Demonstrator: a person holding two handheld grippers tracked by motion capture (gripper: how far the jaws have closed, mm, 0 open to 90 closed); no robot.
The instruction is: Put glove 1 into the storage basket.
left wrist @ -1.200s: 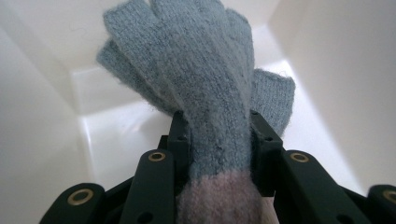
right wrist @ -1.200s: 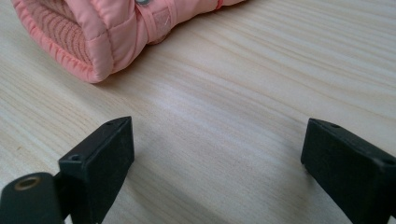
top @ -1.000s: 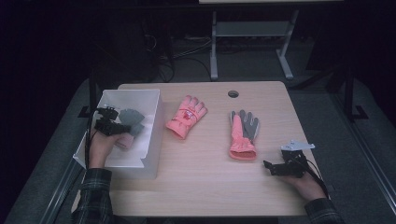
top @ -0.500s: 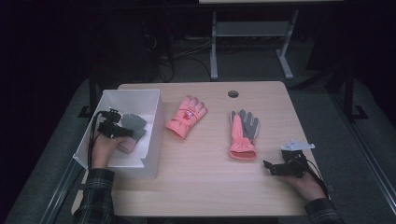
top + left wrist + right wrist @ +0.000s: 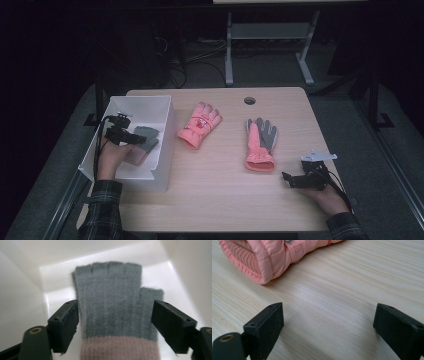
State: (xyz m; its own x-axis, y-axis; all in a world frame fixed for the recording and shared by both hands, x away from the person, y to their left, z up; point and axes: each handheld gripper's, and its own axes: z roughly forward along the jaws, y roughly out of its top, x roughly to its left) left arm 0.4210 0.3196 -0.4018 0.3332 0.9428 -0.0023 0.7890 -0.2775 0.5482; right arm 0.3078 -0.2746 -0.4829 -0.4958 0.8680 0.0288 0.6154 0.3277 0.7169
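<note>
Where gloves [image 5: 260,144] lie, pale wooden table [image 5: 210,195].

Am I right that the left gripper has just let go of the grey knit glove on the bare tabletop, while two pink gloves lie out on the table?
Not quite. The grey knit glove lies inside the white bin, not on the tabletop; the left gripper view shows the bin's walls around it. The left gripper has just been opening, glove between its fingers unpressed. The two pink gloves do lie on the table.
</note>
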